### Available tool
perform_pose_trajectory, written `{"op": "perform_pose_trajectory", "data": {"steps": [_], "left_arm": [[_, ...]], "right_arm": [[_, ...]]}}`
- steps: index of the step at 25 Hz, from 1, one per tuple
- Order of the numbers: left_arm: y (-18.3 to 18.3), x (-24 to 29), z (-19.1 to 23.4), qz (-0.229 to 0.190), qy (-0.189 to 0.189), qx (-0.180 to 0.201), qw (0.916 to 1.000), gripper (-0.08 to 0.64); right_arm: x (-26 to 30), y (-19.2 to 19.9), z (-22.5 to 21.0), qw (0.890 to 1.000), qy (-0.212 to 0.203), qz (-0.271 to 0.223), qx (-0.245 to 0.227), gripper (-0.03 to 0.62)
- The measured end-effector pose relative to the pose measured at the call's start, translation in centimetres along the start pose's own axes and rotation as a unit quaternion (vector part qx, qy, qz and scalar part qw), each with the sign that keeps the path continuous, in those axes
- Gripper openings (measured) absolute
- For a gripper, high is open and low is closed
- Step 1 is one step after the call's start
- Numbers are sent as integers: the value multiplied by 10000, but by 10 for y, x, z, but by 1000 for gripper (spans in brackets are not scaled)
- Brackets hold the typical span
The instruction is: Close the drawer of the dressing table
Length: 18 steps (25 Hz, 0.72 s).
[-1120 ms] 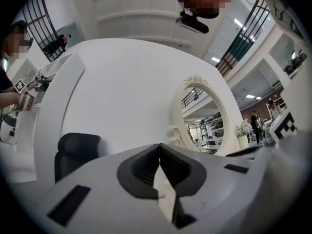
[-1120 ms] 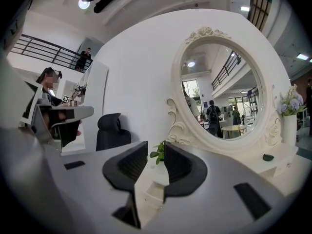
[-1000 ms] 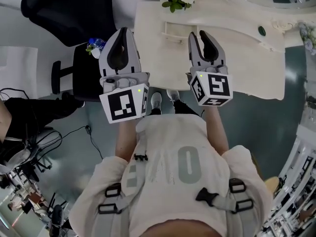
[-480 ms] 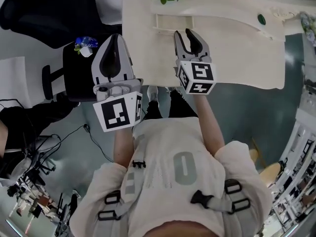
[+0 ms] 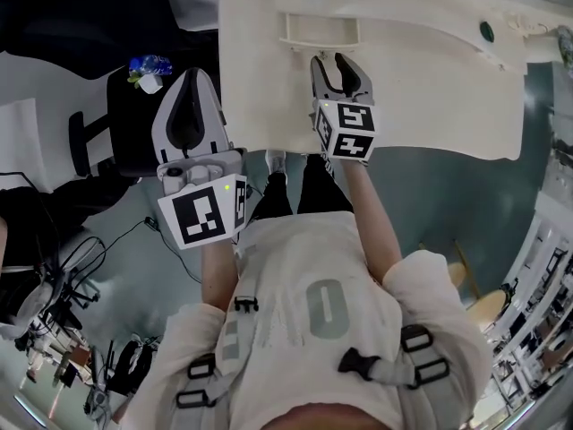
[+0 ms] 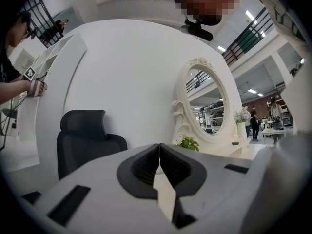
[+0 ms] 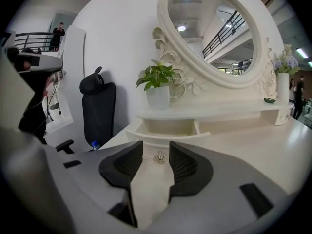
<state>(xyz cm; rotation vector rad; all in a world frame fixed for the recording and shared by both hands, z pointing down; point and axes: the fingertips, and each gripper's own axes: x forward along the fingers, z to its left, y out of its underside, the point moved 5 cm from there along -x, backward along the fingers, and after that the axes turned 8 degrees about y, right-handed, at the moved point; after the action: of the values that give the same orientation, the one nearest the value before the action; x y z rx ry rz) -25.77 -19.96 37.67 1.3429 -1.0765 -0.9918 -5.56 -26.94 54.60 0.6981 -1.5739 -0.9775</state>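
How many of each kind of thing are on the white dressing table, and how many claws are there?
Claws: 2, the left claw and the right claw
Mirror: 1
Potted plant: 1
Flower vase: 1
Small dark dish: 1
Open drawer: 1
Total: 7

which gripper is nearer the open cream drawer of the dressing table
Right. The right gripper sits just before the open cream drawer, its jaws having just been opening, the drawer's metal knob showing between them. The left gripper, shut, hangs off the table's left edge, farther away.
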Motion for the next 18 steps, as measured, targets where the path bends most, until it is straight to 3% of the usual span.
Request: {"op": "perform_pose_trajectory", "data": {"steps": [6,18], "left_arm": [[10,-5,5,125,-66,3,9999,20],[15,-6,16,193,-45,6,9998,20]], "right_arm": [[12,19,-1,9988,190,429,105,163],[22,27,-1,9973,477,547,87,124]]}}
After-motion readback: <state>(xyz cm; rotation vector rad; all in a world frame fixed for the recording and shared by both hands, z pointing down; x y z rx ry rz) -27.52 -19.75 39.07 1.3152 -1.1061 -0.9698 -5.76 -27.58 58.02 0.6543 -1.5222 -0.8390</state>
